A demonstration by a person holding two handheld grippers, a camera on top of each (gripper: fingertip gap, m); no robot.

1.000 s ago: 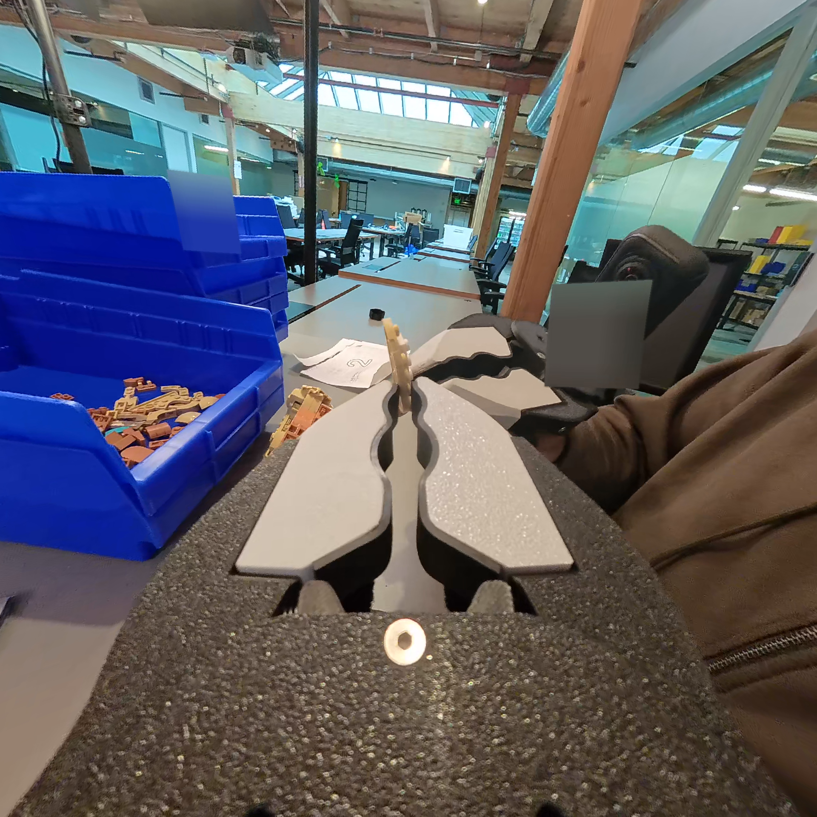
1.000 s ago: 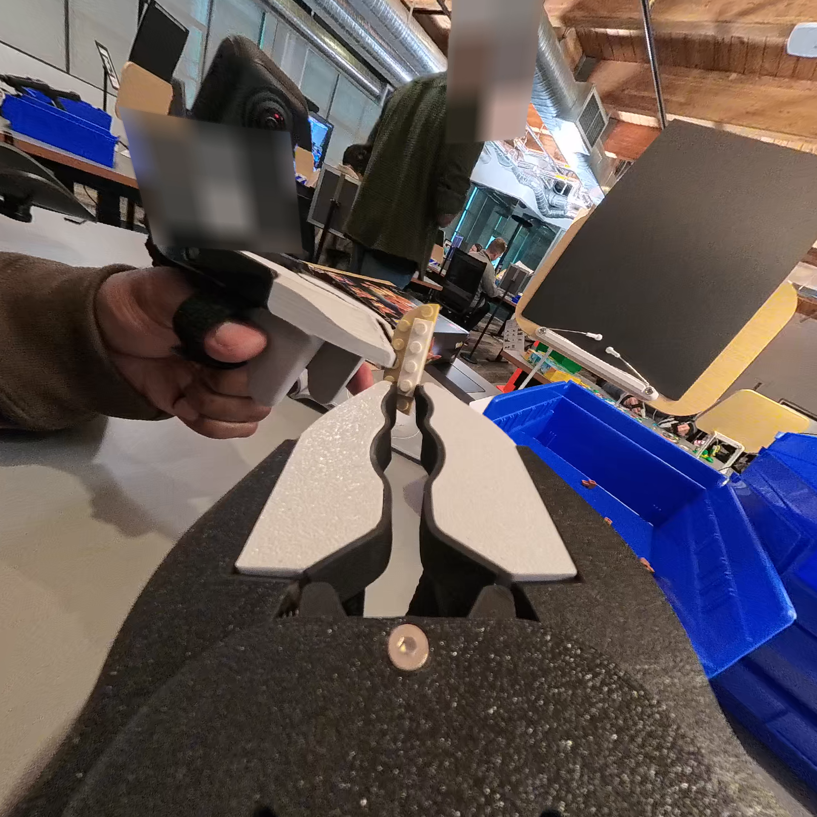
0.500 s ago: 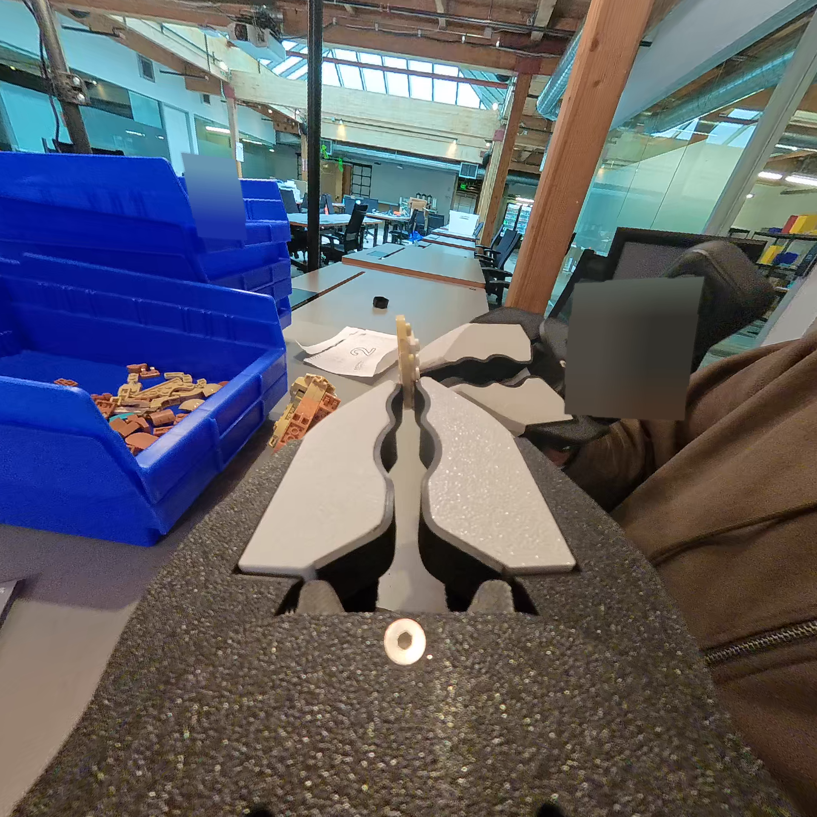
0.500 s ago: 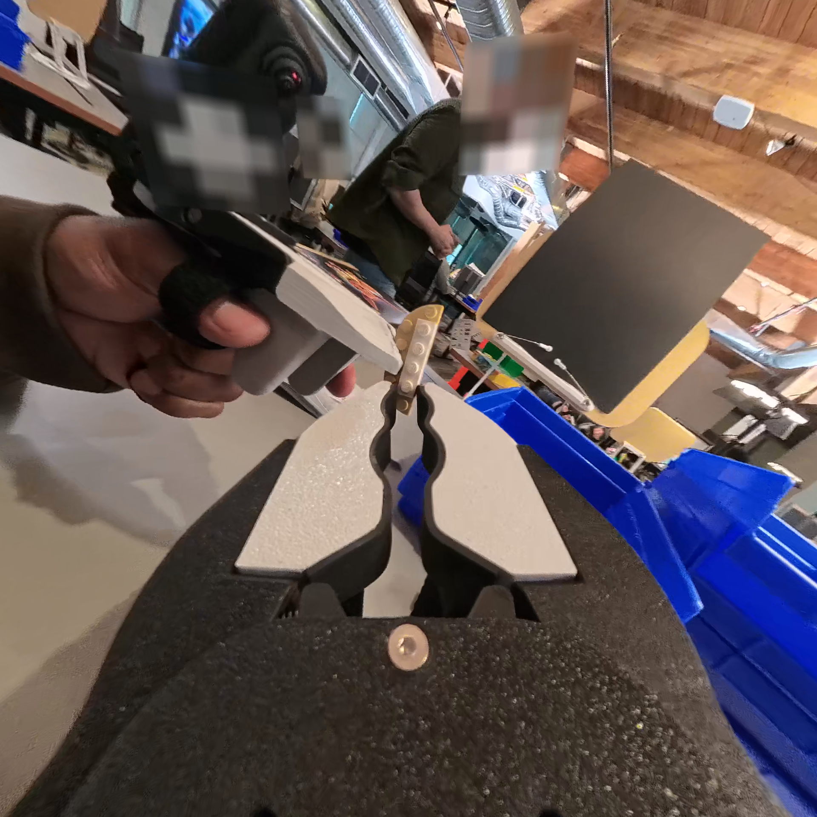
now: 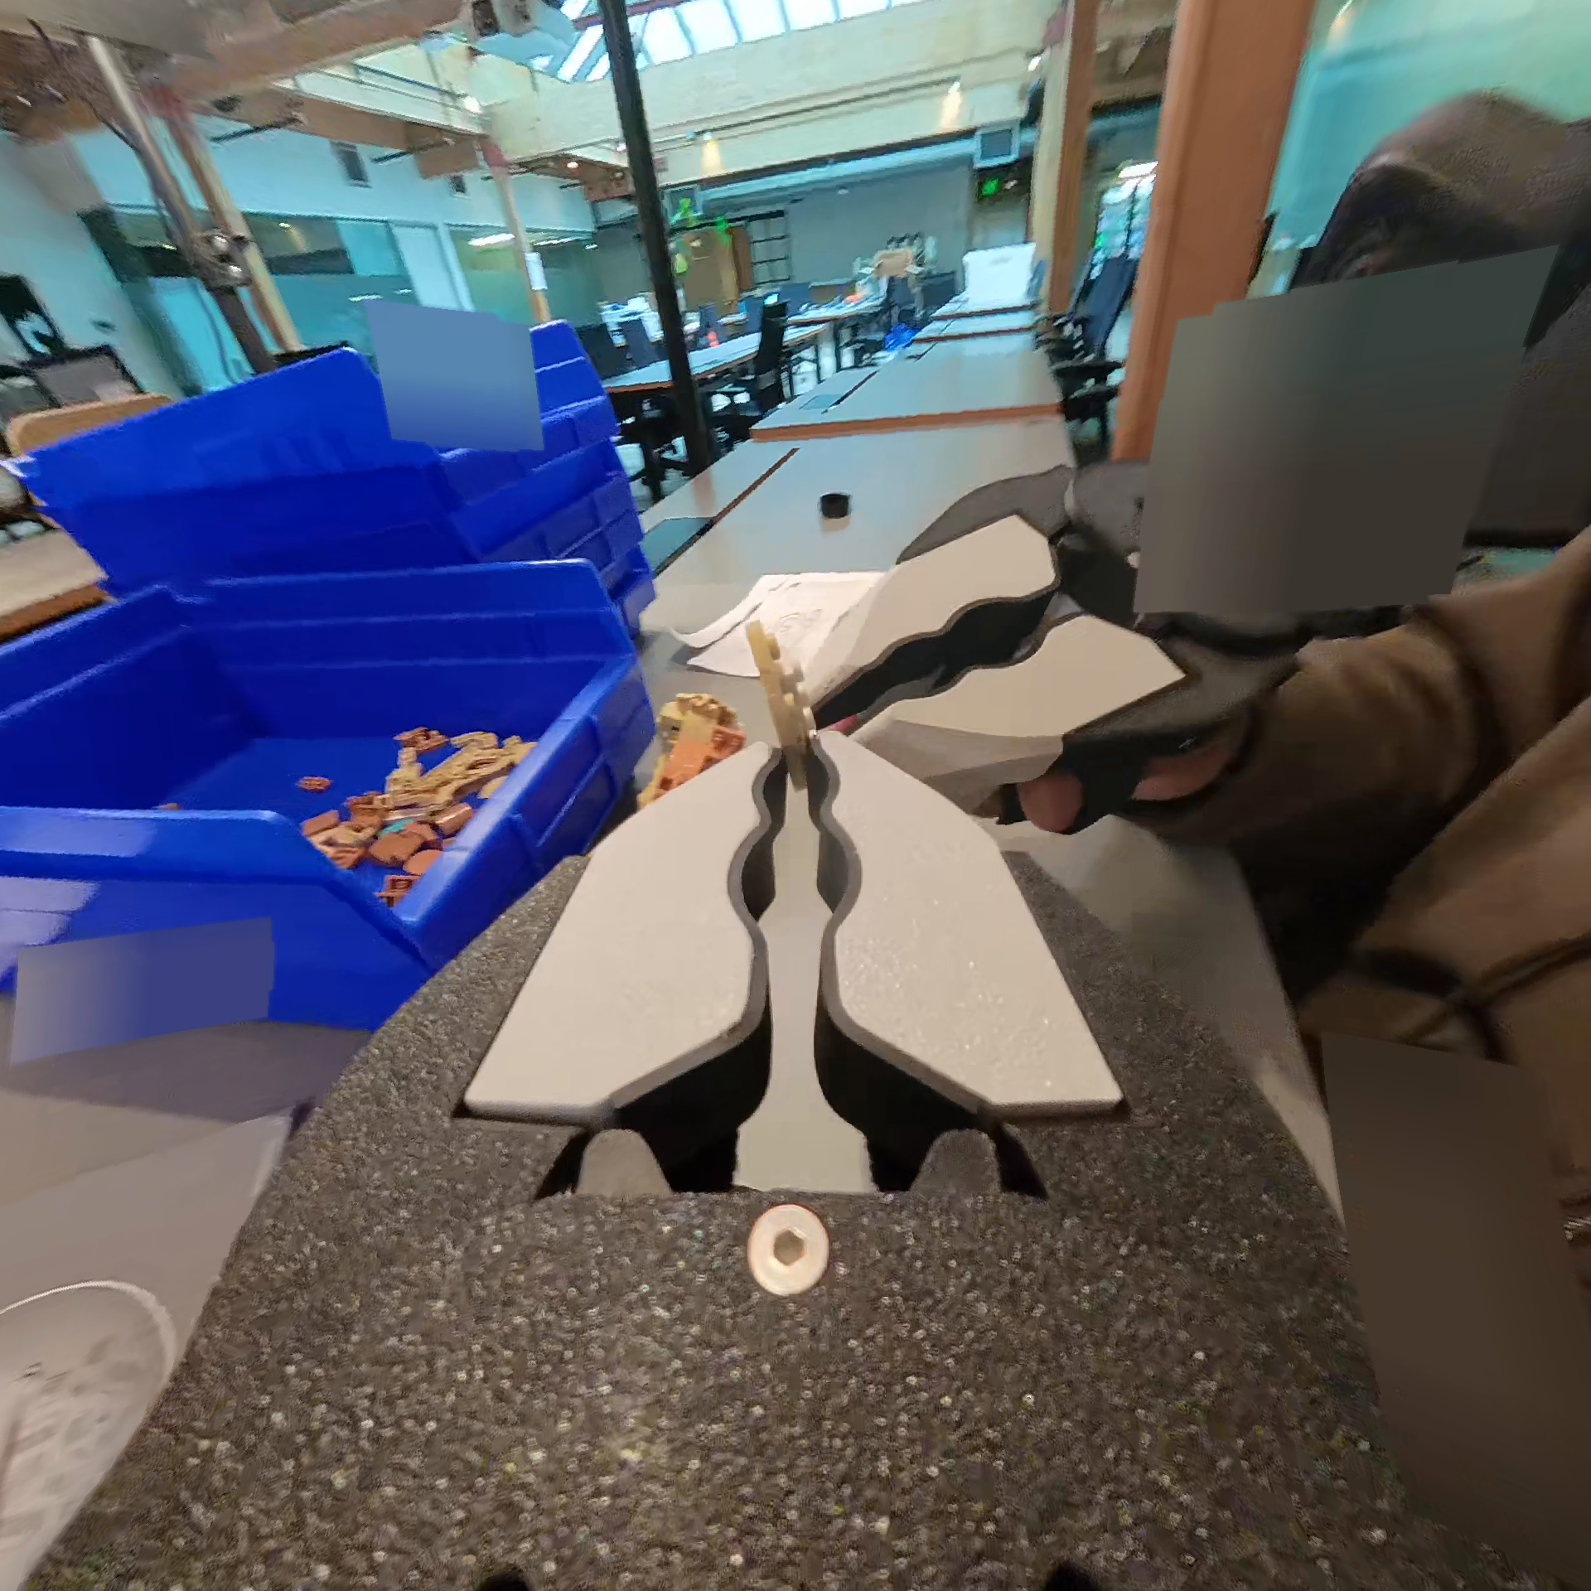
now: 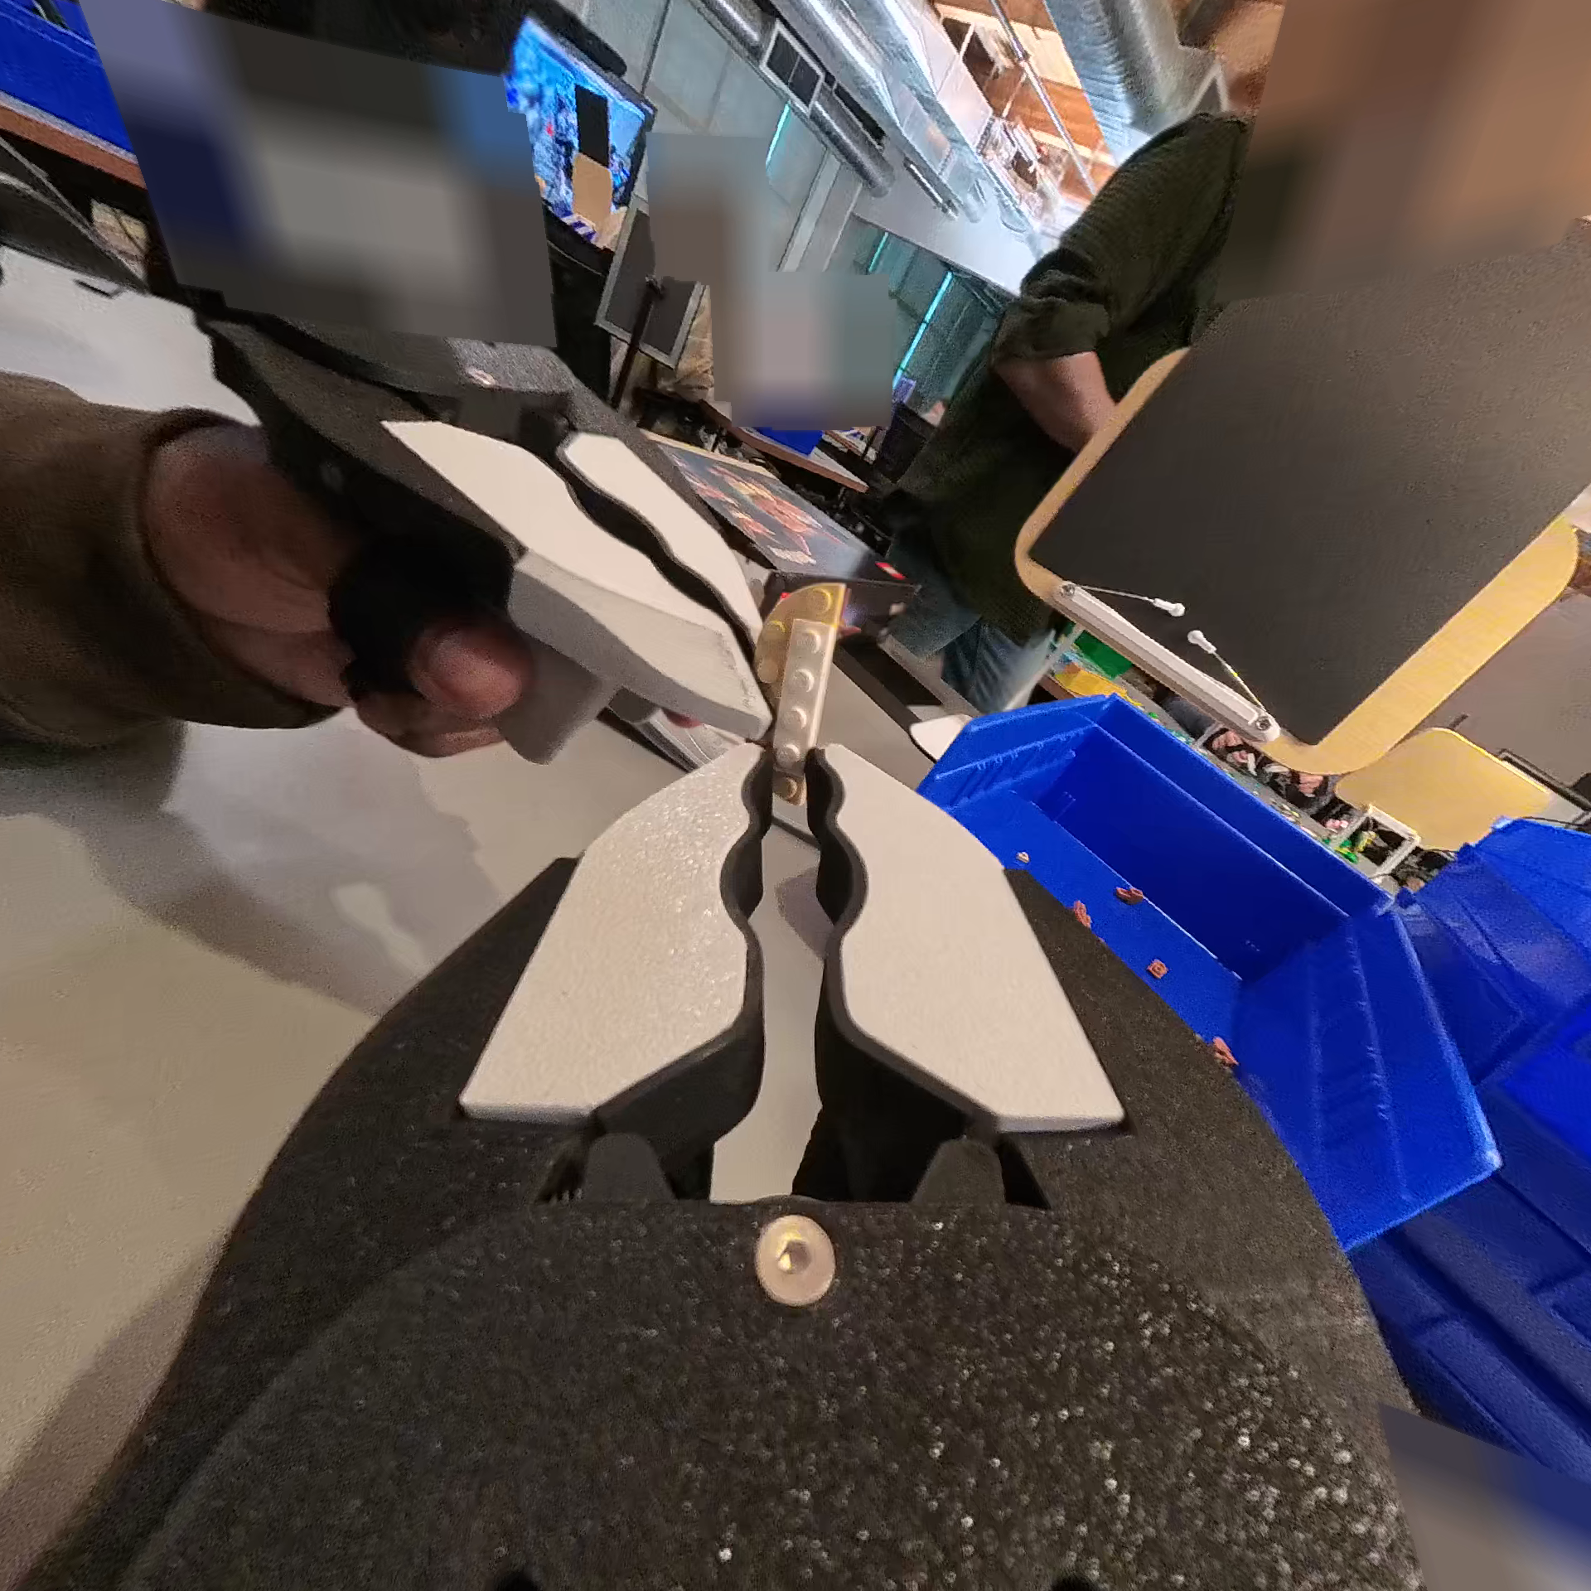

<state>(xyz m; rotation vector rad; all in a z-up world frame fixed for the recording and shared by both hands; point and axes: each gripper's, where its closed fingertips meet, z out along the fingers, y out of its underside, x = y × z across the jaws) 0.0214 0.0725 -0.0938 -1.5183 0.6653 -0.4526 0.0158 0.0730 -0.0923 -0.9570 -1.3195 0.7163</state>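
Tan plate: a tan studded plate [image 5: 779, 680] is pinched edge-on at the tips of the left gripper [image 5: 796, 758], whose jaws are pressed on its lower end.
Right jaws: the right gripper [image 6: 792, 770] is closed on the foot of a layered studded plate [image 6: 801, 671], a pale strip over a tan rounded piece.
Change: the two grippers have been brought tip to tip, so that each one's jaws now lie just beside the other's plate. Whether the plates are joined cannot be told.
Left bin: a blue bin [image 5: 516, 603] left of the left jaws holds brown and tan pieces [image 5: 405, 809]. More bins are stacked behind it.
Loose cluster: tan-orange pieces [image 5: 697, 740] lie on the tabletop [image 5: 861, 551] between bin and jaws.
Right bin: a blue bin [image 6: 1377, 1076] right of the right jaws is nearly bare, with a few small brown pieces.
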